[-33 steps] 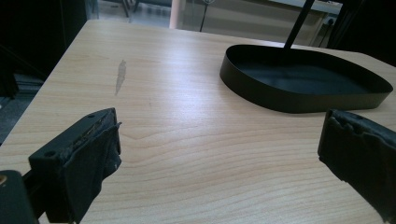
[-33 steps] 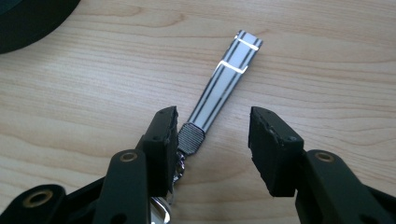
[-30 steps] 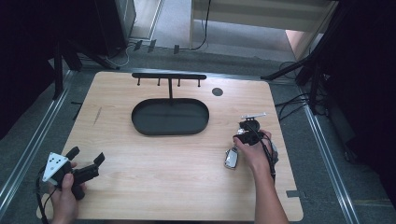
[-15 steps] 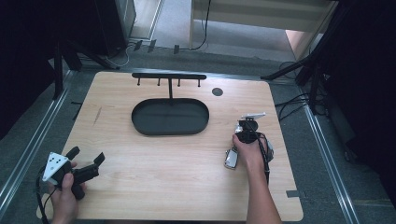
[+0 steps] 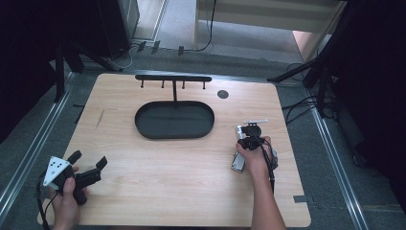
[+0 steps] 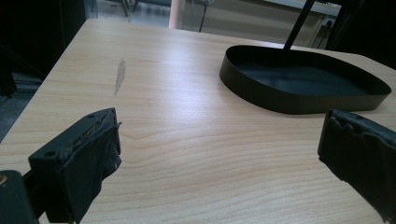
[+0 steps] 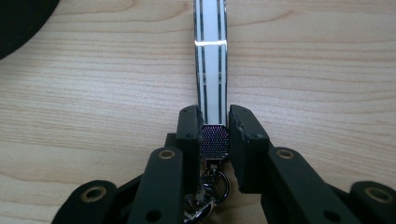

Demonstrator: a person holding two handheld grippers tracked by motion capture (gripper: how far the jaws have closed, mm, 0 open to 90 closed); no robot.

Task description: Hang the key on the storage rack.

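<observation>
A white keychain strap point(image 7: 210, 70) with dark stripes lies flat on the wooden table point(image 5: 167, 177). My right gripper point(image 7: 214, 135) is shut on the strap's textured metal end point(image 7: 214, 142), one pad on each side, and its jaws have just been closing on it. A key ring point(image 7: 212, 186) hangs behind the clasp. In the high view the right gripper point(image 5: 249, 133) points down at the table's right side, with the strap point(image 5: 256, 122) just beyond it. My left gripper point(image 5: 88, 160) rests open at the front left, with bare wood between its pads point(image 6: 93, 158).
A black oval tray point(image 5: 143, 129) sits at the table's middle back, with a black hook rack point(image 5: 173, 77) standing behind it. The tray's wall point(image 6: 289, 100) is ahead of the left gripper. A dark round spot point(image 5: 222, 94) marks the back right. A silvery piece point(image 5: 237, 163) lies beside the right hand.
The right hand has edged a little farther from me over the strap. The left gripper has stayed where it was.
</observation>
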